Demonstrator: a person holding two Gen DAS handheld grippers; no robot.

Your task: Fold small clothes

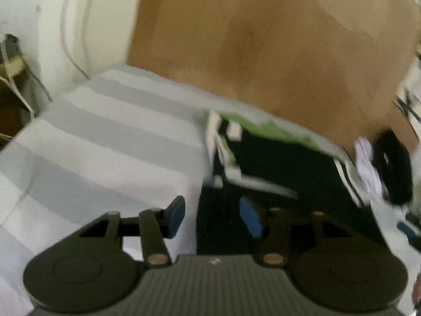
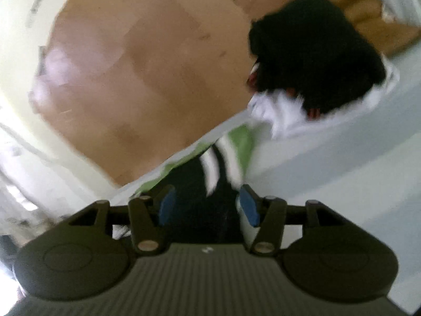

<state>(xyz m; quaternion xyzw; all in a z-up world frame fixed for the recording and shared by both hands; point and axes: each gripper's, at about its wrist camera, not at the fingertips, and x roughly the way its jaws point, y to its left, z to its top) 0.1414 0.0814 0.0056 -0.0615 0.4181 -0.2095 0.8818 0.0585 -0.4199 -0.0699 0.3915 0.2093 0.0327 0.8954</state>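
Left hand-held gripper (image 1: 211, 217) parted over black garment (image 1: 276, 163), striped cloth (image 1: 105, 142) beside

right gripper (image 2: 206, 206): jaws apart over black garment (image 2: 194, 192) | striped cloth (image 2: 342, 173) | dark pile (image 2: 315, 52)

Bare striped cloth (image 1: 100, 142) beside garment (image 1: 276, 163)

a surface covered in a grey-and-white striped cloth (image 1: 105, 142) carries the clothes. a black garment with white stripes and green trim (image 1: 276, 163) lies flat on it, and a heap of black and white clothes (image 2: 315, 60) rests near its edge.
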